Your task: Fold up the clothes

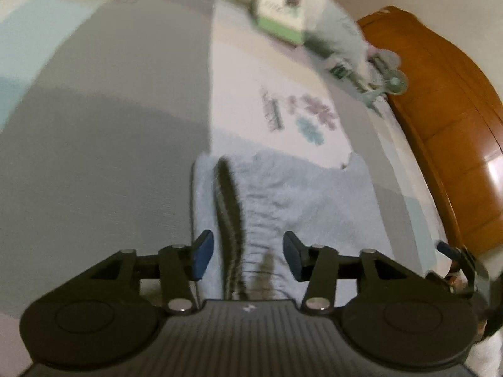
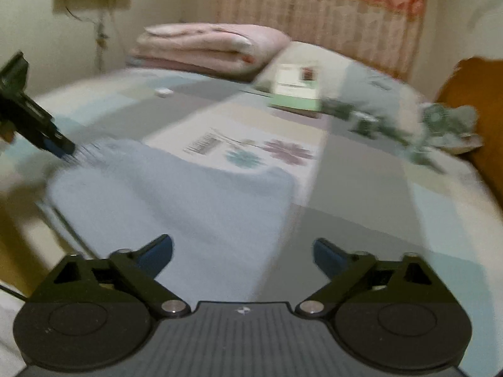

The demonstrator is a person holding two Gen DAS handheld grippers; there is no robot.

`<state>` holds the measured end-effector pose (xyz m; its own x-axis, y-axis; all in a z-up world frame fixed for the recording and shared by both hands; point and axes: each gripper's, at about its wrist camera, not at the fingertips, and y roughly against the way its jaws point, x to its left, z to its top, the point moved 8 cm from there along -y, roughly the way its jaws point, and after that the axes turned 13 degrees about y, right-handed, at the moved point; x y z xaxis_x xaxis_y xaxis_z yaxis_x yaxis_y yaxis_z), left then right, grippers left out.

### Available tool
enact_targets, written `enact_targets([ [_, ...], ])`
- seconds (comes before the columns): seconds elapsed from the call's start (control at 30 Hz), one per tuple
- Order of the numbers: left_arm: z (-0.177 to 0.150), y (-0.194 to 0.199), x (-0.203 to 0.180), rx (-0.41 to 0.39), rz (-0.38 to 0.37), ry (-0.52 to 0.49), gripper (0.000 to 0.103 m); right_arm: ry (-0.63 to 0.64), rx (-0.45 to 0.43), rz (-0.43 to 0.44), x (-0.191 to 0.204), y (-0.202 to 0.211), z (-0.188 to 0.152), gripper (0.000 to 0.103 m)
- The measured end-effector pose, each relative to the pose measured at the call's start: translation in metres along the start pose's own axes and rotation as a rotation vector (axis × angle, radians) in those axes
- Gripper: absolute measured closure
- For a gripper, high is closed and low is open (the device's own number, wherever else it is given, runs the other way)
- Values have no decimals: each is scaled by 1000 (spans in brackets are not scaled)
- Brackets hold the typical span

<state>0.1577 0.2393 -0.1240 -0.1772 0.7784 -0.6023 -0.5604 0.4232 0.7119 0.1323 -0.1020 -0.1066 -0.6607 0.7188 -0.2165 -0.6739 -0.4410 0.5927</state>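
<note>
A light blue garment [image 1: 314, 194] lies folded flat on the patchwork bed sheet [image 1: 94, 125]. A dark striped band [image 1: 228, 207] runs along its gathered edge. My left gripper [image 1: 248, 257] hovers over that edge with its jaws apart; the band and the cloth lie between the blue pads without being pinched. In the right wrist view the same garment [image 2: 173, 194] spreads ahead, and my right gripper [image 2: 243, 253] stands wide open just above its near edge, holding nothing. The left gripper [image 2: 64, 149] shows there at the garment's far left corner. The picture is blurred.
A folded pink blanket [image 2: 204, 47] lies at the head of the bed, with a green-and-white box [image 2: 295, 88] in front of it. A small green fan [image 2: 440, 119] and clutter lie at the right, by a wooden bed board [image 1: 456, 125]. A patterned curtain [image 2: 314, 6] hangs behind.
</note>
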Motion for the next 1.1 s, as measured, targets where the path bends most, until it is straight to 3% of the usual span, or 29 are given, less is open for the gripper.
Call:
enact_targets([
  [0.07, -1, 3, -13, -10, -9, -35, 47, 36, -8, 95, 24, -11, 11, 37],
  [0.23, -7, -4, -35, -4, 25, -117, 47, 259, -12, 296, 106, -38, 34, 49],
  [0.4, -12, -4, -40, 1, 23, -135, 45, 410, 14, 378, 161, -71, 42, 54],
  [0.43, -13, -3, -39, 3, 23, -134, 45, 431, 18, 372, 167, -75, 43, 60],
  [0.47, -14, -3, -37, 4, 22, -133, 45, 449, 20, 357, 170, -77, 43, 82],
  [0.5, -14, -3, -37, 5, 24, -134, 45, 453, 21, 349, 171, -78, 45, 95],
  [0.73, -22, -12, -51, 11, -42, -182, 41, 364, 35, 438, 164, -73, 45, 99],
  [0.83, -29, -32, -47, 26, -7, -201, 41, 329, 57, 457, 163, -80, 41, 98],
  [0.9, -35, -43, -37, 44, 36, -201, 42, 294, 49, 465, 157, -77, 45, 96],
  [1.03, -50, -30, -28, 31, 40, -232, 42, 229, 1, 421, 131, -57, 50, 88],
  [1.1, -51, -24, -32, 37, 68, -256, 43, 182, -10, 369, 110, -50, 48, 77],
])
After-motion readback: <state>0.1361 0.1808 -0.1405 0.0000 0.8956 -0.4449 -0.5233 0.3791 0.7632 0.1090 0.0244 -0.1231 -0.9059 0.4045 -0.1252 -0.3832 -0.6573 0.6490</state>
